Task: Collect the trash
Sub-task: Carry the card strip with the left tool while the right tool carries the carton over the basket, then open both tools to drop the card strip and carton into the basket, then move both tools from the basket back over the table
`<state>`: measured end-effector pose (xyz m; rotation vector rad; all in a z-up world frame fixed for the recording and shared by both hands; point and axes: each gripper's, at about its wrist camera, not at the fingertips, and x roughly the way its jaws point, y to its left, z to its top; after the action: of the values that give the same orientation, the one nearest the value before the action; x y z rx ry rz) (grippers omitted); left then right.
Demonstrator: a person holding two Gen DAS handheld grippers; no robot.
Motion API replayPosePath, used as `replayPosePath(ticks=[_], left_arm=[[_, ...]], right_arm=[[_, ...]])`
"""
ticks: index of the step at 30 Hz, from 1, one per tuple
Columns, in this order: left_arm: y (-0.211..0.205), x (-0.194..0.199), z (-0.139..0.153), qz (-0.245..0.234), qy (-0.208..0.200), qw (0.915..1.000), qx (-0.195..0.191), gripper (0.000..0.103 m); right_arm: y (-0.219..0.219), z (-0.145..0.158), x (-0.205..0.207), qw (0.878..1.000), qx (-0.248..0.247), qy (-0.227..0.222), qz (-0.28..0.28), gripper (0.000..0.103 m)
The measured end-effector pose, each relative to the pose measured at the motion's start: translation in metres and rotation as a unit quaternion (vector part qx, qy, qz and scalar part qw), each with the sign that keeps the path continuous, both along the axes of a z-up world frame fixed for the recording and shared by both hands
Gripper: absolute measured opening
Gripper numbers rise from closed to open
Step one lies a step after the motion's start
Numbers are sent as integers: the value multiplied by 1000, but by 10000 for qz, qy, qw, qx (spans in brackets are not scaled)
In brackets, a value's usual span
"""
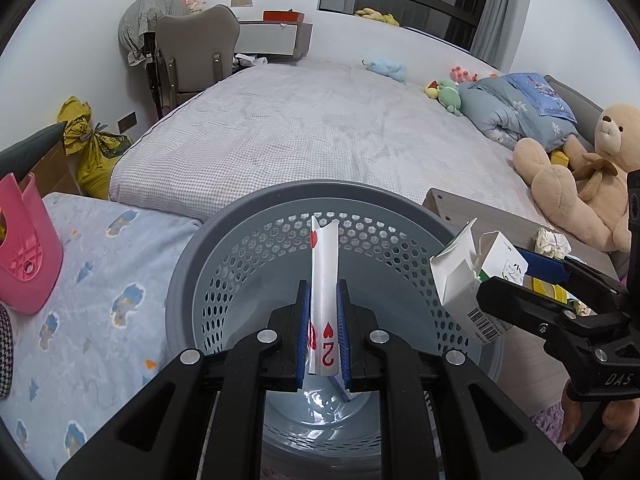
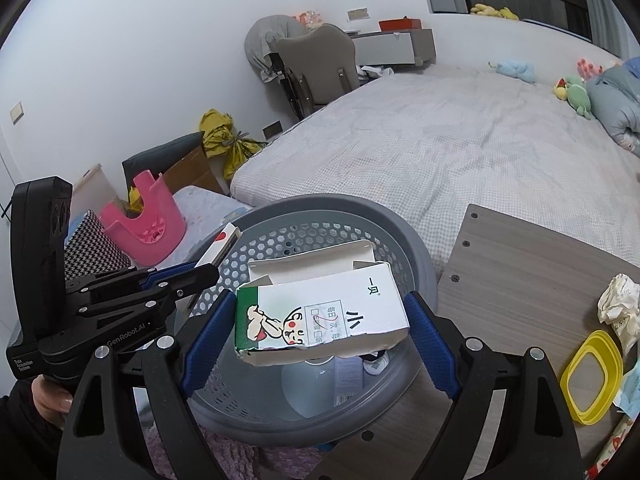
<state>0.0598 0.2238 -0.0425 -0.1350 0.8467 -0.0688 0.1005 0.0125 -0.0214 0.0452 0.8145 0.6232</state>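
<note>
My left gripper [image 1: 323, 312] is shut on a bent playing card [image 1: 325, 280], a two of hearts, held over the grey perforated bin [image 1: 240, 280]. My right gripper [image 2: 322, 320] is shut on an opened white and green carton [image 2: 320, 312] and holds it above the same bin [image 2: 304, 236]. The carton [image 1: 464, 276] and right gripper [image 1: 520, 276] show at the right in the left wrist view. The left gripper [image 2: 208, 270] and its card [image 2: 222, 244] show at the left in the right wrist view. Some litter [image 2: 360, 368] lies on the bin floor.
A wooden table [image 2: 520, 280] to the bin's right holds crumpled paper [image 2: 620, 300], a yellow lid [image 2: 592, 376] and wrappers. A big bed [image 1: 320, 128] lies behind with plush toys and a teddy bear [image 1: 580, 176]. A pink stool [image 1: 24, 248] sits left on a patterned mattress.
</note>
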Motion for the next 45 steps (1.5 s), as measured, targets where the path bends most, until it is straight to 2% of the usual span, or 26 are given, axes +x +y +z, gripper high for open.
replayPosePath(ticks=[17,19,21,24,37,45], left_arm=[[6,0,1,273,-4,9996,-82,16],[7,0,1,307,3,9995,-89,19],[7,-1,2,352,12,9994,-62,36],[9,-2,4,447,-7,9990,-30,55],[14,-7,5,688,7,9976,79,64],[14,-9,8,739,-36,9972,141,76]], right_arm=[[6,-1,8,10000,-56,28,-2,85],[6,-1,9,10000,-57,34,-16,86],[5,-1,9,10000,-52,34,-22,87],[5,-1,8,10000,-63,15,-41,90],[1,-2,3,10000,-26,45,-75,91],[-4,-1,3,9999,-1,64,-138,91]])
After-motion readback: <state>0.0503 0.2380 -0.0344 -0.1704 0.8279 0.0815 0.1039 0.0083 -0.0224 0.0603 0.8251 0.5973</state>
